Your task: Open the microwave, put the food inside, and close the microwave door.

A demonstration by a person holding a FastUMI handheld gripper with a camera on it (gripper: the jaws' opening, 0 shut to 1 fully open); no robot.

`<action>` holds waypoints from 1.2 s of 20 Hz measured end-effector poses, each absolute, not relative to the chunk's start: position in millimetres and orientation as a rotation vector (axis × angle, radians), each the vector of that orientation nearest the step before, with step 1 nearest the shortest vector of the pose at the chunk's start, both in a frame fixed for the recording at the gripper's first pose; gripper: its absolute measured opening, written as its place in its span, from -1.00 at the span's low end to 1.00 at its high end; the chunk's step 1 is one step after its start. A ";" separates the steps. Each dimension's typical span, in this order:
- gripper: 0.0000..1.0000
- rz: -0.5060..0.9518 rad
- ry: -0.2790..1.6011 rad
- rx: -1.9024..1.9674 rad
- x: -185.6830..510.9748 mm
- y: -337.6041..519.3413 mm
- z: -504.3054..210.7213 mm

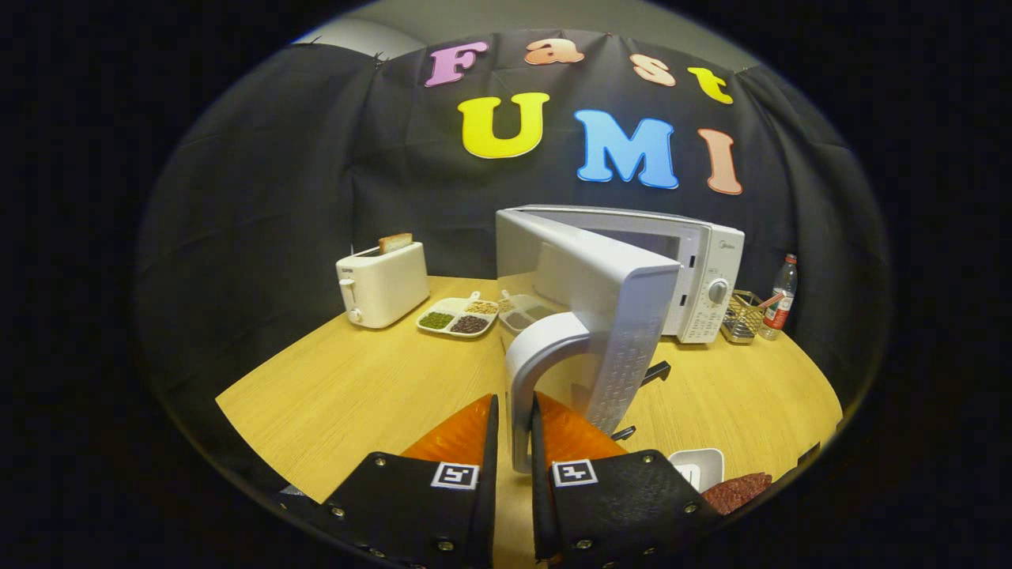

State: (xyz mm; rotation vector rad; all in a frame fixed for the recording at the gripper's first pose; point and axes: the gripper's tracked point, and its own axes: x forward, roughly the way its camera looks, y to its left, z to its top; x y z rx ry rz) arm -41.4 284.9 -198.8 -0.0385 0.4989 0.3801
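The gripper (514, 431) has its two fingers drawn in narrow on the curved door handle (531, 371), one finger pressing each side of the smooth pale loop. Each finger carries a small square black-and-white marker near its base. Just right of the fingers, low on the table (356, 387), sits a small white square dish (700, 465) with a dark reddish, rough-textured piece of food (737, 490) beside it. The table is light wood with a fine straight grain. The handle belongs to the microwave door (593, 316), which stands swung well open toward the fingers, its edge showing a dotted, perforated panel. Behind it is the white boxy microwave (704, 276) with a round dial and faint grey lettering on its front, too small to read. To its right stand a wire basket (743, 316) and a clear plastic bottle (783, 296) with a red label. To the left lie a white divided tray (458, 318) of green and dark beans and a white toaster (383, 283) with a slice of toast (395, 242) sticking up.
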 end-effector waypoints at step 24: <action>0.95 0.310 0.404 0.071 -71.4 125.8 -127.5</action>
